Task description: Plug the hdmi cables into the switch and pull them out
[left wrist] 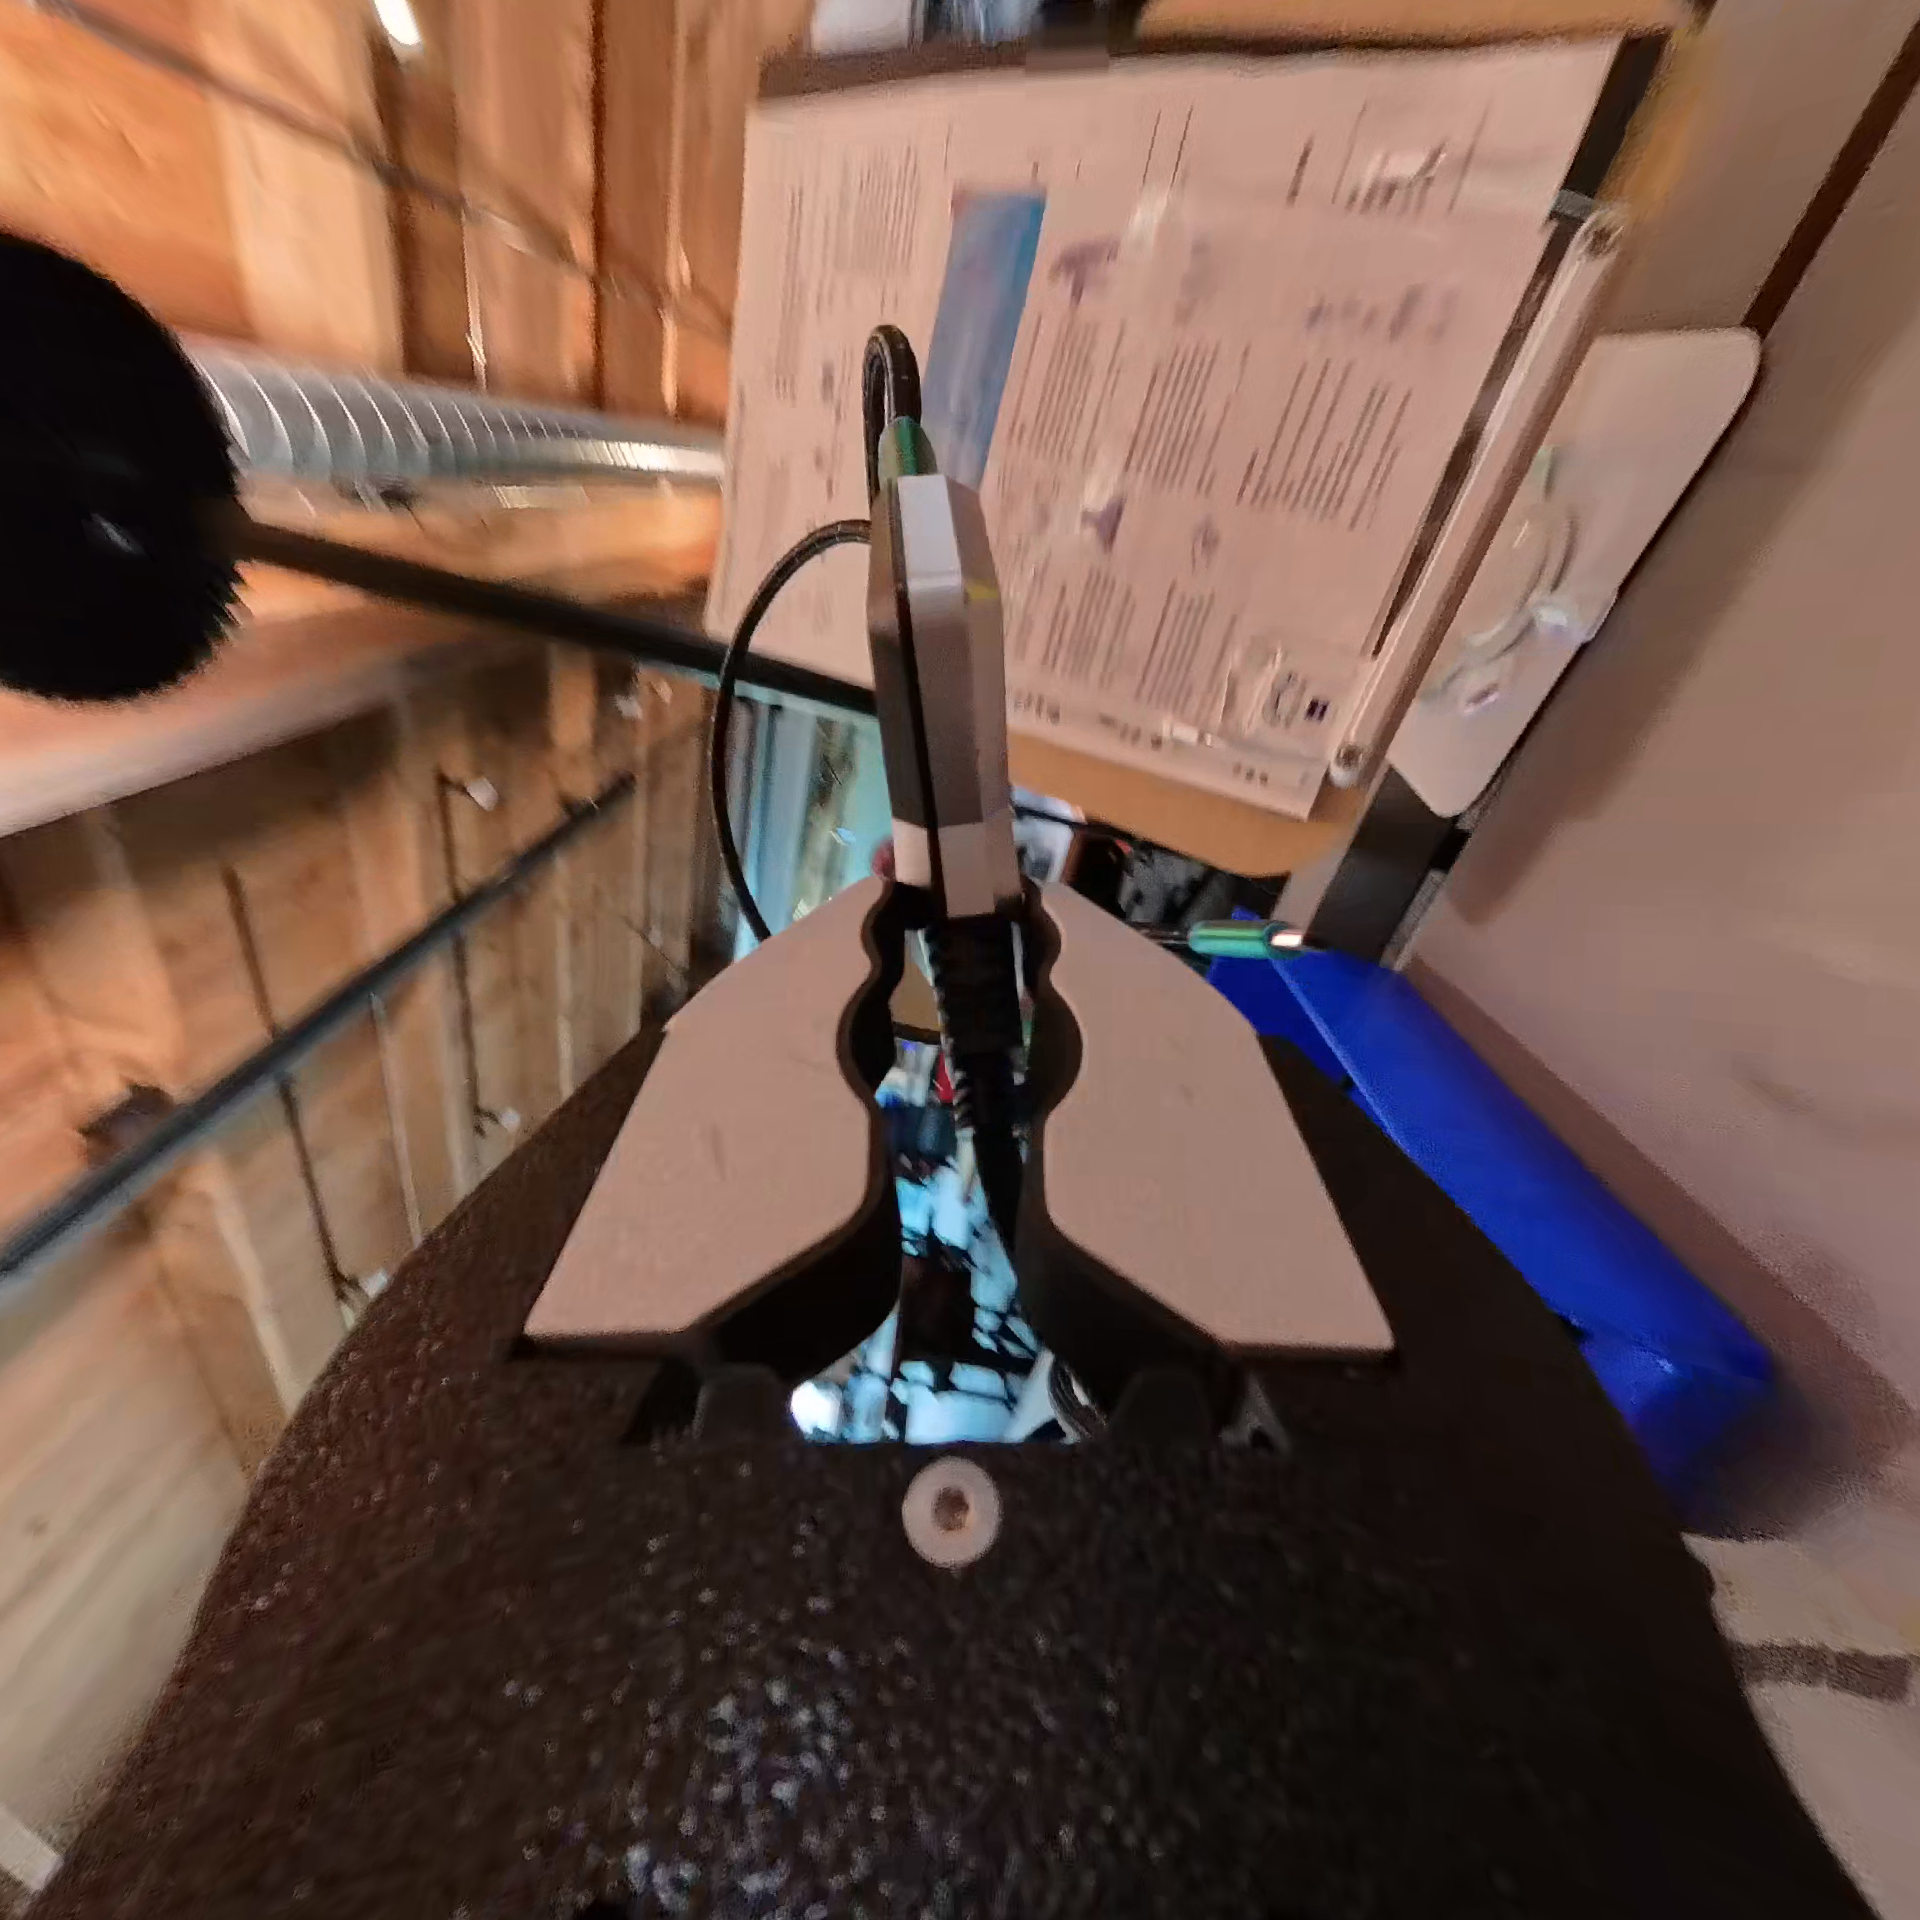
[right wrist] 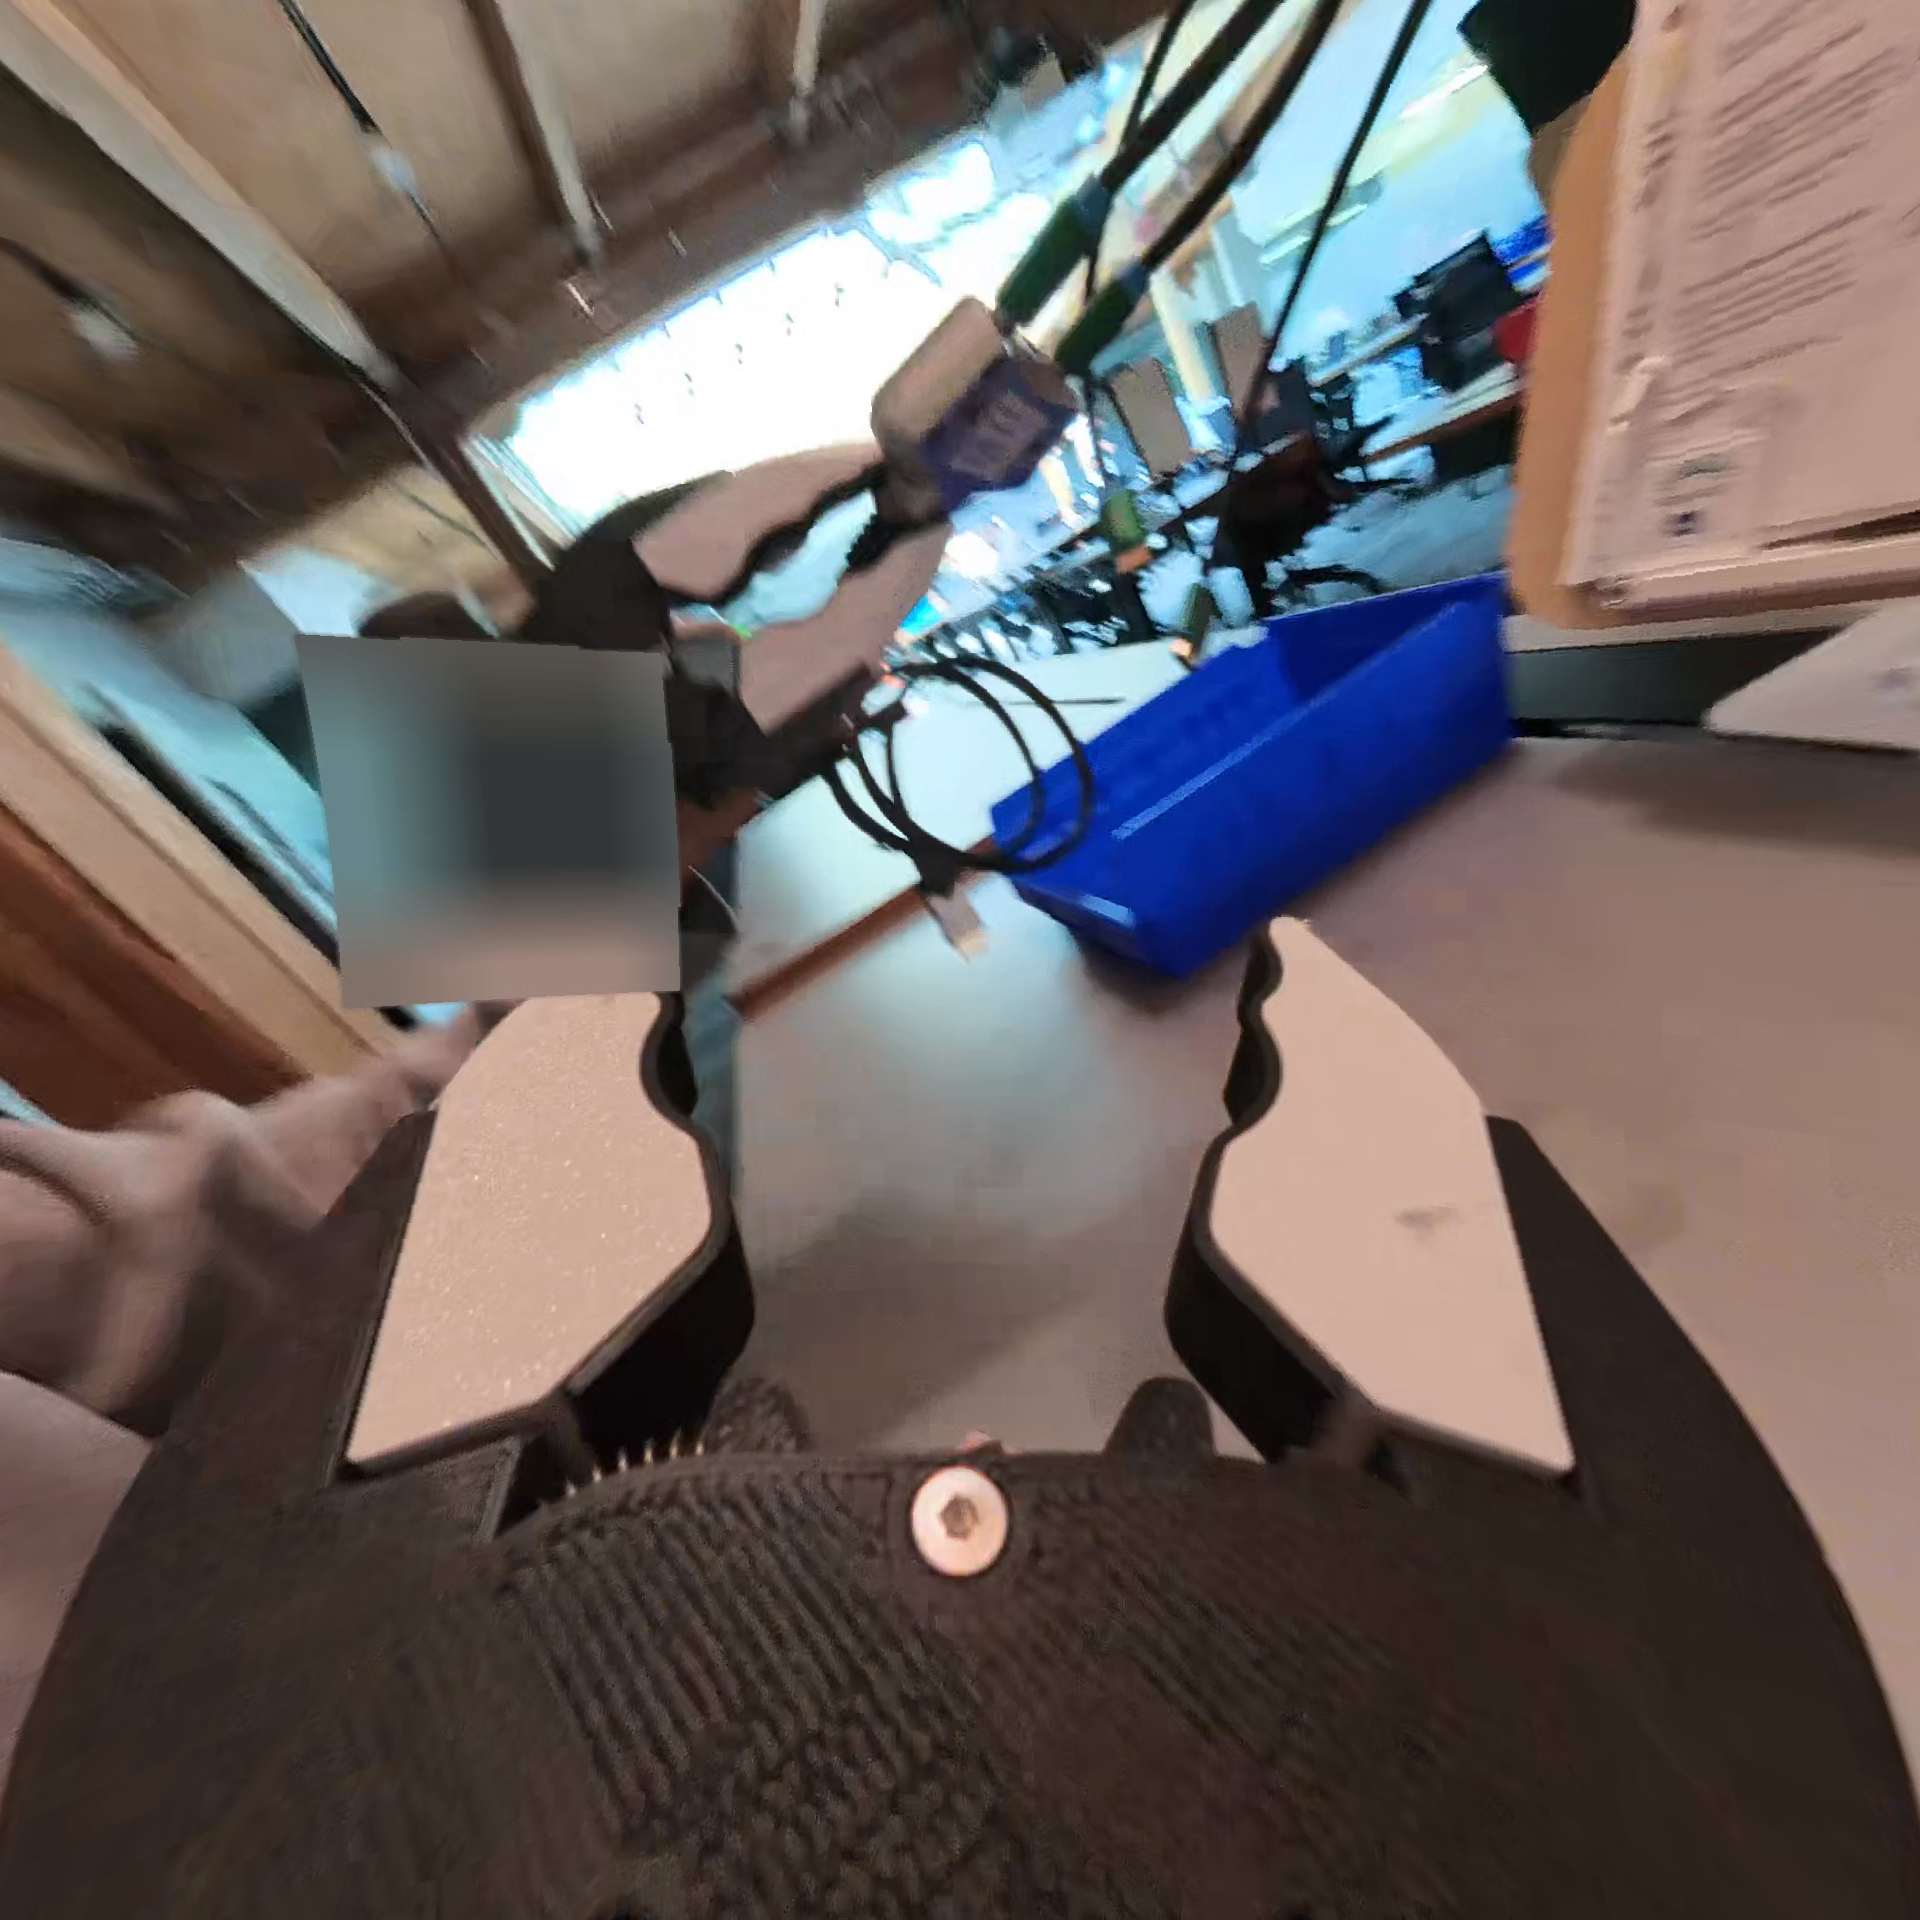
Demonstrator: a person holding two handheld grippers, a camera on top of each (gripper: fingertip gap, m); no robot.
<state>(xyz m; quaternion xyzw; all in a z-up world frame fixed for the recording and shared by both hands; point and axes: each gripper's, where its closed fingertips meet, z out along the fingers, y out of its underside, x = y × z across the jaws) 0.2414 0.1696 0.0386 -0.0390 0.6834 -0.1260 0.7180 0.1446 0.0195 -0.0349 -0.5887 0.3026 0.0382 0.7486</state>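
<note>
My left gripper (left wrist: 961, 904) is shut on the lower end of the small silver switch (left wrist: 935, 665), where its black ribbed cable leaves it, and holds it up in the air. A green-collared plug (left wrist: 904, 442) sits in the switch's far end, its black cable looping back. Another green plug (left wrist: 1242, 938) hangs loose to the right. In the right wrist view the switch (right wrist: 956, 416) is aloft in the left gripper (right wrist: 831, 551), with green plugs (right wrist: 1049, 260) at its top. My right gripper (right wrist: 966, 997) is open and empty, low over the grey table (right wrist: 1558, 935).
A blue bin (right wrist: 1278, 769) lies on the table ahead; it also shows in the left wrist view (left wrist: 1507, 1174). A black cable loop (right wrist: 977, 769) dangles beside it. A board with papers (left wrist: 1143, 416) stands behind. A person's sleeve (right wrist: 156, 1195) is at left.
</note>
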